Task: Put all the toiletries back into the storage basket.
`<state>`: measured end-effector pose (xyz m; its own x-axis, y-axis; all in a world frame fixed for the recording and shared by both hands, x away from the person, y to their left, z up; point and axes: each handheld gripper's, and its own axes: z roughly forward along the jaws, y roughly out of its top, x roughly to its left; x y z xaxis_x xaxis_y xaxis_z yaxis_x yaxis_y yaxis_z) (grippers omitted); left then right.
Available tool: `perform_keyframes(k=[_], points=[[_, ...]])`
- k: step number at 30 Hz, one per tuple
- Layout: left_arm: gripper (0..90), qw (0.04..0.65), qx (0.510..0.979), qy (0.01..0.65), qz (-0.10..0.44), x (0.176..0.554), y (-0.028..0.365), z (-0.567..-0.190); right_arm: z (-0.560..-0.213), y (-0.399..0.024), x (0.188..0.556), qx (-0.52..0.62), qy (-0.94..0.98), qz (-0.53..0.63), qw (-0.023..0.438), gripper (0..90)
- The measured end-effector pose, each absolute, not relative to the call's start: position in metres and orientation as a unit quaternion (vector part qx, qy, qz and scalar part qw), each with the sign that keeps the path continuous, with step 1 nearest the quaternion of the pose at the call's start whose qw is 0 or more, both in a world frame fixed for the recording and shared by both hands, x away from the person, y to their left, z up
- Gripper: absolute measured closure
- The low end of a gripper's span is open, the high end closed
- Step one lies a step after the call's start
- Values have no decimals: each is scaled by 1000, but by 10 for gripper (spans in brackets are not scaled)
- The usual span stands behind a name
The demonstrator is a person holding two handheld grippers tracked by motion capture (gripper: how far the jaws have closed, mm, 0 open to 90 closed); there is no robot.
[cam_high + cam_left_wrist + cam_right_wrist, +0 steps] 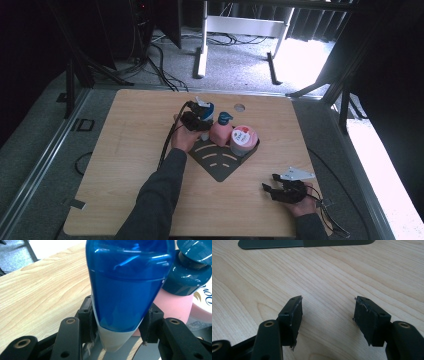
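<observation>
The translucent blue plastic bottle with a white base (125,290) stands between the left gripper's (196,121) jaws, both black pads pressing its tapering lower body; its top is cut off in the left gripper view, and in the high view the gripper hides most of it. Just beside it stands a pink bottle with a teal pump cap (186,277), then a round pink-lidded jar (243,140), its label too blurred to read, all on a dark slotted tray (220,167). The right gripper (280,187) rests well apart on the wooden table (262,277), jaws spread, nothing between them.
</observation>
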<state>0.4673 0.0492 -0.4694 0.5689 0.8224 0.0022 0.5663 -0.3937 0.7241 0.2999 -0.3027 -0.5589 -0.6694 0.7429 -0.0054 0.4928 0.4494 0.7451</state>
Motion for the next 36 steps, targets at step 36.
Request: perform_keyframes(k=[36], points=[[383,402,792,428,167,421,106,-453,-559,-303,300,371,834,372,169,393]])
